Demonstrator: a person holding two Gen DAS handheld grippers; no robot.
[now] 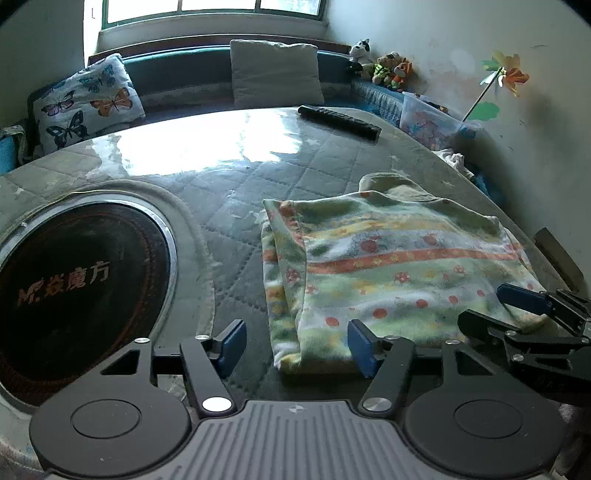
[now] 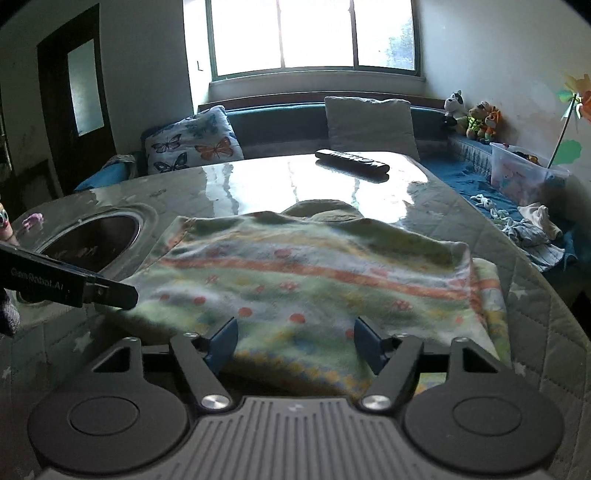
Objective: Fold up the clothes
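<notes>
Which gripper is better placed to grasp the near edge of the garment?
Right. The right gripper is open with the garment edge between its fingers; the left gripper sits at the garment's left corner.

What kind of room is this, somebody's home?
Most likely a home sitting room: a window bench with a butterfly cushion, stuffed toys in the corner, and a remote control on the padded table.

Light source: daylight from window [image 2: 314,35], blown out white in both views.
Glare: big white reflection on glossy table cover [image 1: 192,147], far half.
Room: dim, walls and corners murky.
Blur: striped garment [image 2: 314,280] soft in right wrist view, sharper in left.
Distortion: strong fisheye bend, black vignette at corners.
</notes>
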